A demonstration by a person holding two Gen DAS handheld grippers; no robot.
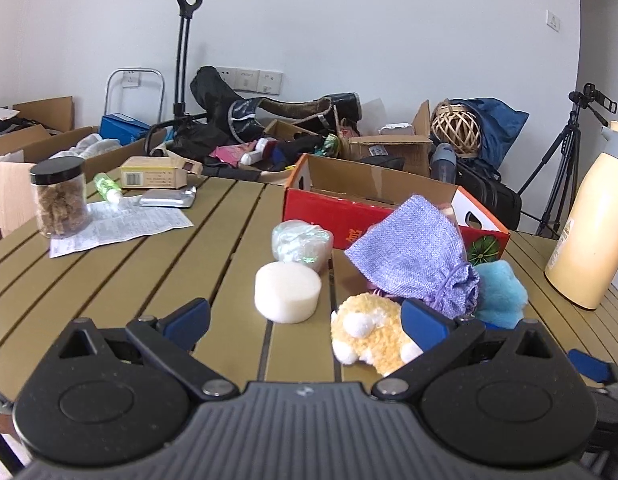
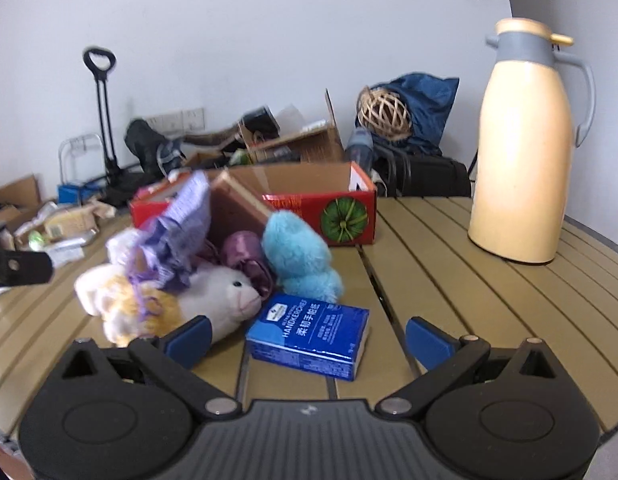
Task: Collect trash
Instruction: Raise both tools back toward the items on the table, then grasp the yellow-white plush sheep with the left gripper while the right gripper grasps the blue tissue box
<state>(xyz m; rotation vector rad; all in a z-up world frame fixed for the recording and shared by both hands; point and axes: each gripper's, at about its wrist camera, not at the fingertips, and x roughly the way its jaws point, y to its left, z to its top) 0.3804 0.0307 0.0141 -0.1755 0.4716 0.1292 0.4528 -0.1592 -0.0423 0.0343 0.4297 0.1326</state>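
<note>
Slatted table [image 1: 109, 280], clutter behind. My left gripper [image 1: 305, 320] and right gripper [image 2: 307, 338] both gape wide, empty. Tissue pack [image 2: 309, 336] lies lower centre between the right fingers; I judge closing on it comes next.

pouch [image 1: 413, 256] lilac weave | box [image 2: 309, 204] red, green melon print | flask [image 2: 523, 152] cream, grey top

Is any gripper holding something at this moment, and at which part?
Nothing is held. The left gripper is open above the table, near the white sponge; the right gripper is open around the blue tissue pack without touching it.
</note>
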